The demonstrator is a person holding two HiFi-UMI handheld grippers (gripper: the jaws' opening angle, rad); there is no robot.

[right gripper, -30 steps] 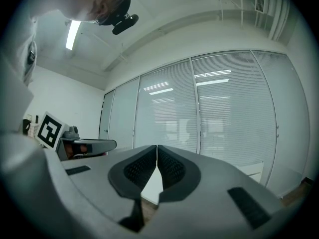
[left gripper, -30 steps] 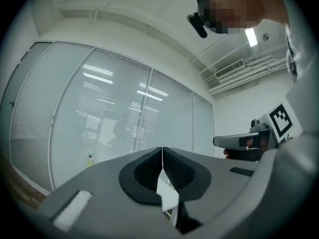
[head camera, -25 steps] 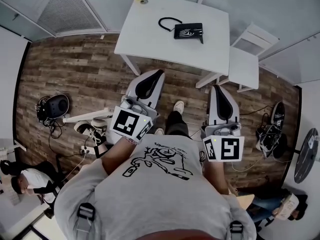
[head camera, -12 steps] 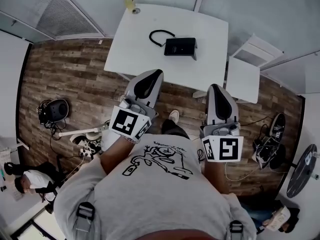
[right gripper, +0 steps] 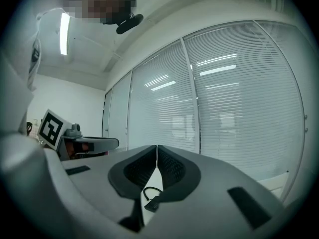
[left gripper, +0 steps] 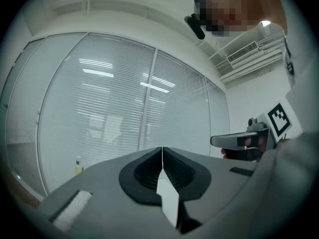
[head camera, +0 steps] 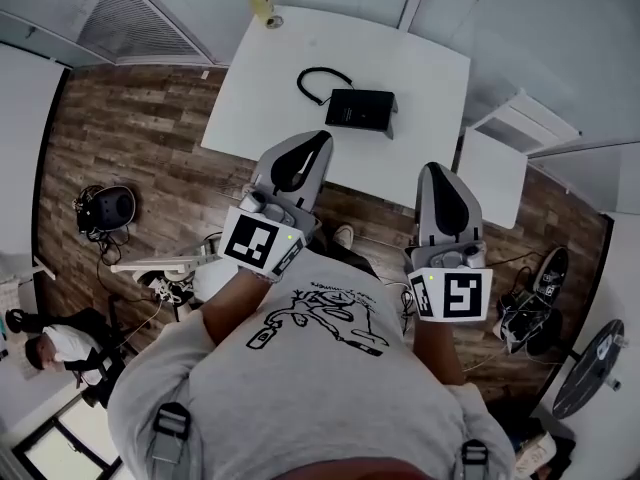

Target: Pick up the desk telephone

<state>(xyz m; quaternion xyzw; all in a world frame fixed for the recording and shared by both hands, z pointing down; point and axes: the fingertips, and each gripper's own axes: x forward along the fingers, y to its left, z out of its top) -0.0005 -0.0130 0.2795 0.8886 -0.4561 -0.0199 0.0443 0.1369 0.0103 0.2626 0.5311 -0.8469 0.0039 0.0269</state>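
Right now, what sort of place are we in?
Likely an office or meeting room: a white table with a desk telephone, glass walls behind slatted blinds, and a wood-plank floor.

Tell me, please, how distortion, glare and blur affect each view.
Head view: wide-angle bending at the edges, desk telephone sharp. Left gripper view: dark round vignette, bowed window blinds with ceiling-light reflections. Right gripper view: the same vignette, bowing and reflections.

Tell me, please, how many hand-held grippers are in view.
2. The left hand-held gripper is left of centre in the head view, the right hand-held gripper right of centre; both shut, short of the desk telephone.
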